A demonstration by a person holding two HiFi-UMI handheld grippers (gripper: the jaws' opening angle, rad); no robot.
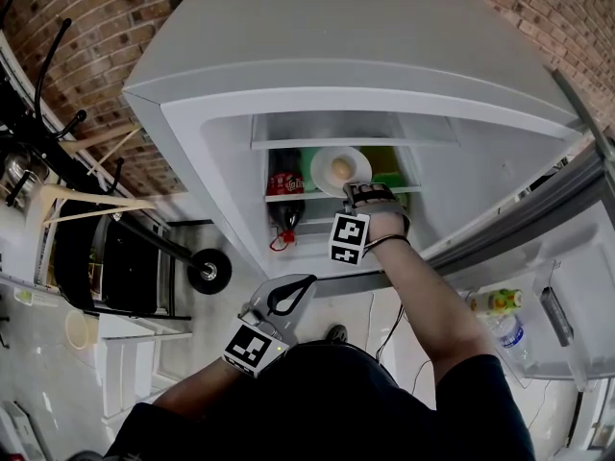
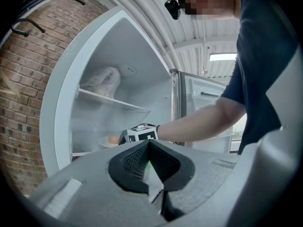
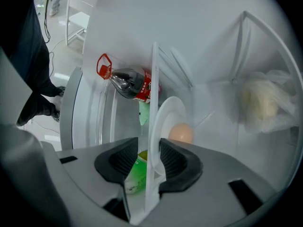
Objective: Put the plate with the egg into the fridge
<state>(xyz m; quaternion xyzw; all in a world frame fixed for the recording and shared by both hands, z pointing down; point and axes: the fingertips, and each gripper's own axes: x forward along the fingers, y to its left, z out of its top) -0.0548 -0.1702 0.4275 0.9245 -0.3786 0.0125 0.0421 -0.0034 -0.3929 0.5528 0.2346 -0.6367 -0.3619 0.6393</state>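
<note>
A white plate [image 1: 357, 166] with a brown egg [image 1: 341, 168] on it rests on a shelf [image 1: 288, 197] inside the open fridge. In the right gripper view the plate [image 3: 168, 117] and egg [image 3: 181, 133] lie on the shelf, whose front edge [image 3: 154, 84] runs between my jaws. My right gripper [image 3: 150, 157] is open around the plate's rim and the shelf edge, with a gap beside the left pad. My left gripper [image 1: 306, 281] hangs low in front of the person's body, shut and empty.
A cola bottle [image 1: 284, 200] lies left of the plate. Green packets [image 1: 389, 176] sit to its right. A plastic bag [image 3: 262, 100] rests in the compartment above. The fridge door [image 1: 538, 286] stands open at the right, holding bottles [image 1: 495, 301].
</note>
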